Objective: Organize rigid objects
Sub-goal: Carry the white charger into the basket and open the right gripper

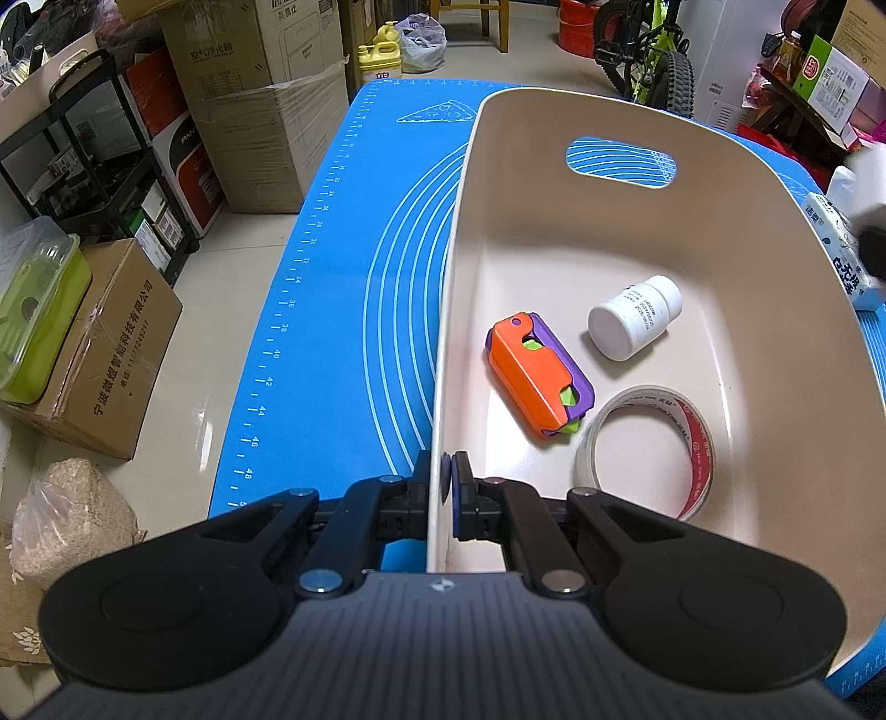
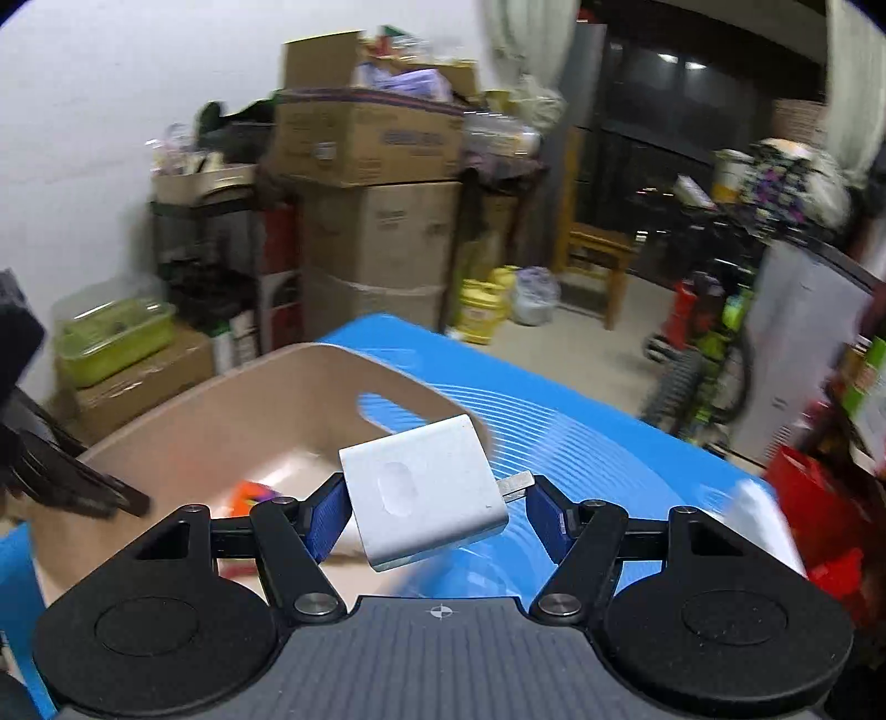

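A beige plastic bin (image 1: 720, 183) stands on a blue mat (image 1: 354, 266). In it lie an orange and purple toy (image 1: 531, 376), a white pill bottle (image 1: 631, 318) and a roll of clear tape (image 1: 645, 448). My left gripper (image 1: 442, 482) is shut on the bin's near left wall. My right gripper (image 2: 437, 509) holds a white plug charger (image 2: 423, 493) between its blue pads, above the bin's right edge (image 2: 232, 399). The right wrist view is motion-blurred.
A white tissue pack (image 1: 841, 249) lies on the mat right of the bin. Cardboard boxes (image 1: 260, 111), a black rack (image 1: 83, 166), a green lidded container (image 1: 33, 310) and a bicycle (image 1: 648, 50) stand on the floor around the table.
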Demonstrator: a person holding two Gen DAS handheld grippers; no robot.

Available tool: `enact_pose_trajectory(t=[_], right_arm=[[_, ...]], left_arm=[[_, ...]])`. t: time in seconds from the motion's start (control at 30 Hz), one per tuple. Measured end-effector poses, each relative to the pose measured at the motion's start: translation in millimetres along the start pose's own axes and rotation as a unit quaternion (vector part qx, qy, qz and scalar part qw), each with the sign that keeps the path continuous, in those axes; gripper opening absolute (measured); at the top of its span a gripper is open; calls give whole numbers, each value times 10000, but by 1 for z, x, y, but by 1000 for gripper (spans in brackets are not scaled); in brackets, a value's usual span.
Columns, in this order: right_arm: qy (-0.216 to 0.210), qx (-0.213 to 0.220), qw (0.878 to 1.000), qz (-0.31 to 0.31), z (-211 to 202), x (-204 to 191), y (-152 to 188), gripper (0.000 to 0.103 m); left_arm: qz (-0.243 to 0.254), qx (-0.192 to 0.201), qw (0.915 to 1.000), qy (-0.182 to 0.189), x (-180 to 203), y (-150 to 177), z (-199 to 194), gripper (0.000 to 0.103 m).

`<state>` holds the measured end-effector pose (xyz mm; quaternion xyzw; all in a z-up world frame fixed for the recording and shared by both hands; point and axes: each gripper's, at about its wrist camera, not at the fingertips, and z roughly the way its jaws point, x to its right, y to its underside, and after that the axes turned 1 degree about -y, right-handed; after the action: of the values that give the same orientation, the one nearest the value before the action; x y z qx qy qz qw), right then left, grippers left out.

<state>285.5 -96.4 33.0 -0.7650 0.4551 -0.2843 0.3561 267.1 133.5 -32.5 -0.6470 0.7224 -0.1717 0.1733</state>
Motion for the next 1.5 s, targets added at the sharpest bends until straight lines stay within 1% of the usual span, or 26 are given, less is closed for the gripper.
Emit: enact_pose_trajectory(t=[0.13,0.23,0.43,0.53,0.7,1.1,1.5], right_arm=[[-261,-230,9991,-250,29,-32,-16,72],[-425,-552,9967,-425,54,-50,-21,71],[-612,-1332,9867,-705,94,-78,-17,71],[-646,-1590,9822,-770,104,-86,-10,71],[-750,-1911,9747,-882,115,-95,1,71],[-878,-2664,9533,-1122,133,-105,11,71],[-965,-2890,9485,-861,136,-99,9,72]], left_arm=[[-7,-1,10000,10,-1,0,0,8],[-8,-2,10000,11,-1,0,0,8],[-10,-2,10000,13,0,0,0,8],[-16,2,10000,22,0,0,0,8],[-18,3,10000,27,1,0,1,8],[-16,2,10000,23,1,-1,1,8],[-20,2,10000,27,0,-1,1,8]])
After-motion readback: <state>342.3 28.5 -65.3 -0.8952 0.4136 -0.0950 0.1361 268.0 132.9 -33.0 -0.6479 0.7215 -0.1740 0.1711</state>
